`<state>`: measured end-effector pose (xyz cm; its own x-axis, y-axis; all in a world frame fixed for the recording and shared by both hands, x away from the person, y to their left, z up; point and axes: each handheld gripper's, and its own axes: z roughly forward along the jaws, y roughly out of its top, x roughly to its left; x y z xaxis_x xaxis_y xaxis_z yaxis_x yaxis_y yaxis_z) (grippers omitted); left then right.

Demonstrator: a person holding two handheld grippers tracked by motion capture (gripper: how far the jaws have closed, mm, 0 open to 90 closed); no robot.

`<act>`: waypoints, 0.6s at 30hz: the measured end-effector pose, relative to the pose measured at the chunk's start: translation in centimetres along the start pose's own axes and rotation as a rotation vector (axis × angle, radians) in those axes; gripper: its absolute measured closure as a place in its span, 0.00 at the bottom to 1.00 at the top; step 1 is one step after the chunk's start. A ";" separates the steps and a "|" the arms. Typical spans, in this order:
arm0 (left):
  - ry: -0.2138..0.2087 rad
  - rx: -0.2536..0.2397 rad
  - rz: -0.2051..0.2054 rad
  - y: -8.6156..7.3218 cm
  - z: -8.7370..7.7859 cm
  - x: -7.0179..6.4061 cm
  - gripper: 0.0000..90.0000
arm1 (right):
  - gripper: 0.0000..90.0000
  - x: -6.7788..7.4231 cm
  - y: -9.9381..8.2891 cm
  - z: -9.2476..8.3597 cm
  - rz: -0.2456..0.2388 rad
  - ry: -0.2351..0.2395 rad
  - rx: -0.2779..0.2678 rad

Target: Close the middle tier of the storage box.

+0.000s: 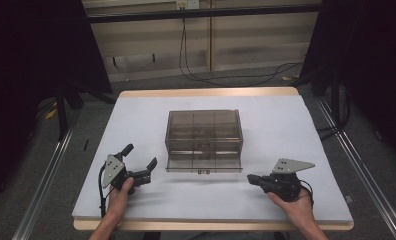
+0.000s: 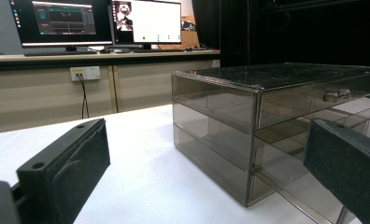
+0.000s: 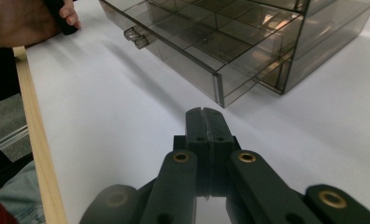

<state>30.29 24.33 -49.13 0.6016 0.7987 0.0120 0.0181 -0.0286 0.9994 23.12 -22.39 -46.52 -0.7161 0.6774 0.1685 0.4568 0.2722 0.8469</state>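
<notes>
High view: smoky transparent plastic drawer cabinet at centre frame, bottom drawer pulled out; left tool spread, right tool pressed together, both resting apart on the white bench, apparently idle.

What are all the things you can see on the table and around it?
Drawer box: one, smoky see-through brown, middle of the table; bottom drawer pulled out toward the person, with dividers inside.
Drawer knobs: two, silvery; upper one, lower one.
Table: one, white top with a wooden edge.
Monitors: two, lit, on a desk behind the table.
Wall socket: one, white, below the desk.
Cables: black, on the floor beyond the table.
Left claw: one, black, jaws wide open, near left of the box.
Right claw: one, black, jaws closed together, near right of the box.
</notes>
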 end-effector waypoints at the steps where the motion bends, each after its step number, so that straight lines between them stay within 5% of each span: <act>1: -0.001 0.000 0.000 0.0 0.0 0.0 0.01 | 1.00 0.1 0.0 0.1 -0.002 0.002 0.004; 18: -0.002 -0.001 -0.002 0.0 0.0 0.0 0.01 | 1.00 2.4 0.6 1.7 -0.077 0.076 0.037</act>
<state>30.28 24.32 -49.14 0.6034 0.7974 0.0100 0.0184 -0.0264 0.9995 22.59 -19.47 -46.45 -0.7872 0.6000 0.1428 0.4169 0.3471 0.8400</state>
